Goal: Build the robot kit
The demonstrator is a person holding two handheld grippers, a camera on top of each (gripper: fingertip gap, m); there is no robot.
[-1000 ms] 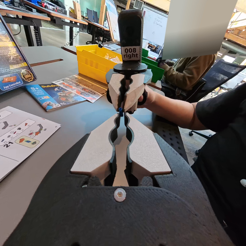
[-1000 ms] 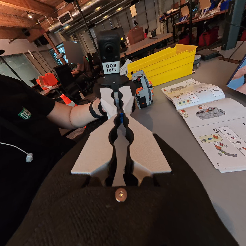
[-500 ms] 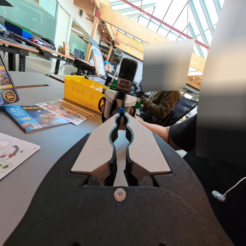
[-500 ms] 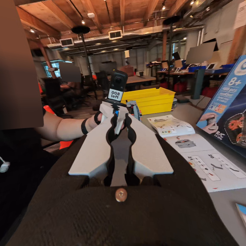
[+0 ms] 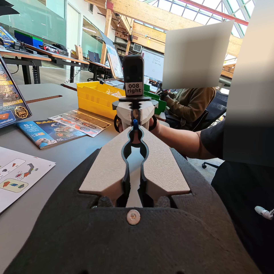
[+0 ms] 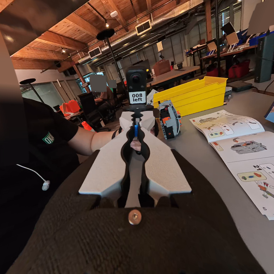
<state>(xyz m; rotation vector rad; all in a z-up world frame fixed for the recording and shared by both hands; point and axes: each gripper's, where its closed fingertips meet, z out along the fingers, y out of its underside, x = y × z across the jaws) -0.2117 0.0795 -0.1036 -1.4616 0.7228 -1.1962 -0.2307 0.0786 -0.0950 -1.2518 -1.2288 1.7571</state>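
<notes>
My left gripper (image 5: 135, 128) is shut on a small blue pin (image 5: 135, 123), which sticks out past its tips, held in the air above the grey table (image 5: 69, 149). My right gripper (image 6: 135, 128) faces it tip to tip. Its fingers stand close on either side of the pin's (image 6: 136, 130) other end, and I cannot tell whether they press on it. In the left wrist view the right gripper (image 5: 135, 118) sits just behind the pin. In the right wrist view the left gripper (image 6: 136, 123) does the same. A hand holds each gripper.
An open instruction booklet (image 6: 237, 148) lies on the table, and a grey-and-orange brick model (image 6: 170, 123) stands by a yellow bin (image 6: 192, 96). A blue booklet (image 5: 49, 133), a sticker sheet (image 5: 83, 123) and a product box (image 5: 10, 96) are at the left. A person (image 5: 188, 106) sits behind. My left and right fingertips are right by each other.
One second ago both grippers met at the pin low over the table. The right gripper then opened and drew back, and both rose. Now its tips are back around the pin with a narrower gap.
</notes>
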